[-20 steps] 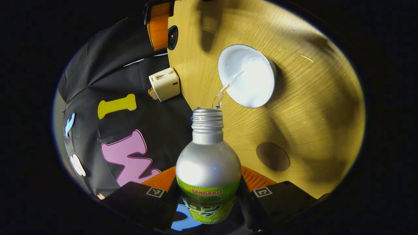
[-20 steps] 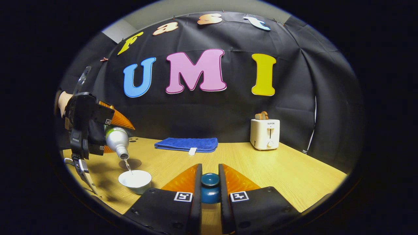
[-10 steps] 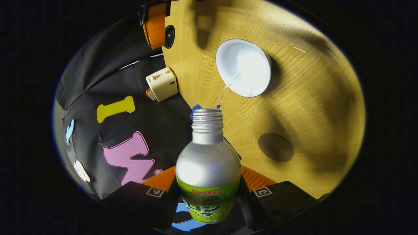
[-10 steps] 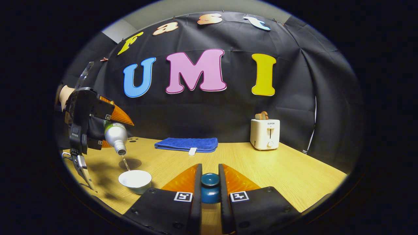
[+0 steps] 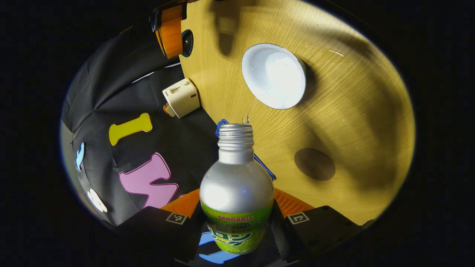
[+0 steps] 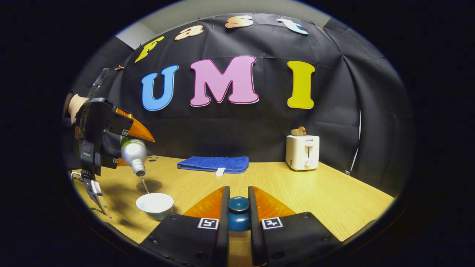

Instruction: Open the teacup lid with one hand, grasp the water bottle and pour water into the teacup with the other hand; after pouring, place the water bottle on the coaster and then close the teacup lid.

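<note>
My L claw [image 5: 237, 218] grips bottle [image 5: 236, 185] tilted above cup [image 5: 274, 76]; coaster [image 5: 314, 164] nr cup, bare table [image 6: 334, 196] w/ room to my R. R claw [image 6: 238, 213] pinches lid [image 6: 238, 213].

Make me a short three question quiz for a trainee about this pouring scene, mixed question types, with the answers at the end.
1. True or false: the water bottle is tilted with its open mouth toward the teacup.
2. Multiple choice: what are the fingers of the right gripper pressed on? A) the blue towel B) the dark blue teacup lid C) the toaster
3. Fill in: the round brown coaster lies bare on the ____.

Key: 1 true; 2 B; 3 table. The left gripper holds the bottle.
</note>
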Available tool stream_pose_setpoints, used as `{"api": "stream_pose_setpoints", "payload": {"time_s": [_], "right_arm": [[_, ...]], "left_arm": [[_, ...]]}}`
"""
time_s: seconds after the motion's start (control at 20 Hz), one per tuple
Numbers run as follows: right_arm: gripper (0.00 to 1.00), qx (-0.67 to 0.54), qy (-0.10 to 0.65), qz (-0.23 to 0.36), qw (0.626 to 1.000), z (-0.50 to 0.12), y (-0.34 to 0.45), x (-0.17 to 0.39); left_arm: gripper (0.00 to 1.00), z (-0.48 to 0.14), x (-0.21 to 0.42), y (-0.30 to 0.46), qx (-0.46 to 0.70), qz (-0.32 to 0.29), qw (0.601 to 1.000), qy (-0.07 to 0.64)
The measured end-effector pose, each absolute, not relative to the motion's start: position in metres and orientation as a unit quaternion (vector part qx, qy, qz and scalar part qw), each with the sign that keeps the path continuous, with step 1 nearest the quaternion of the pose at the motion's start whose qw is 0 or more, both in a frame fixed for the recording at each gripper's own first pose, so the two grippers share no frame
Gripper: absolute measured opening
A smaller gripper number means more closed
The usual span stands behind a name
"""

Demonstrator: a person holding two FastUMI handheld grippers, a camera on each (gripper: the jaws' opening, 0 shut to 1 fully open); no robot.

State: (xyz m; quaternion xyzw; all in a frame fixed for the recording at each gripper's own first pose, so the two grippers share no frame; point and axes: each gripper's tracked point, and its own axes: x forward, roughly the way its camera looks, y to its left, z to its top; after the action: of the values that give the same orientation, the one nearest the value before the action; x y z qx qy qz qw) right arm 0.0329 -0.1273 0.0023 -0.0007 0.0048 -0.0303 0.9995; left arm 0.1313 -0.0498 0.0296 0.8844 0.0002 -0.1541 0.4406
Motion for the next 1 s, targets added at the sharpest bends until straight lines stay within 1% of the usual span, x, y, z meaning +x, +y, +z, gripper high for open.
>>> {"api": "stream_pose_setpoints", "payload": {"time_s": [0.7, 1.0], "right_arm": [[0.27, -0.001, 0.005, -0.03, 1.0, 0.002, -0.127, 0.034], [0.27, -0.001, 0.005, -0.03, 1.0, 0.002, -0.127, 0.033]], "left_arm": [[0.83, 0.037, 0.126, -0.063, 0.892, -0.158, 0.424, -0.006], [0.83, 0.035, 0.121, -0.071, 0.889, -0.165, 0.427, -0.013]]}}
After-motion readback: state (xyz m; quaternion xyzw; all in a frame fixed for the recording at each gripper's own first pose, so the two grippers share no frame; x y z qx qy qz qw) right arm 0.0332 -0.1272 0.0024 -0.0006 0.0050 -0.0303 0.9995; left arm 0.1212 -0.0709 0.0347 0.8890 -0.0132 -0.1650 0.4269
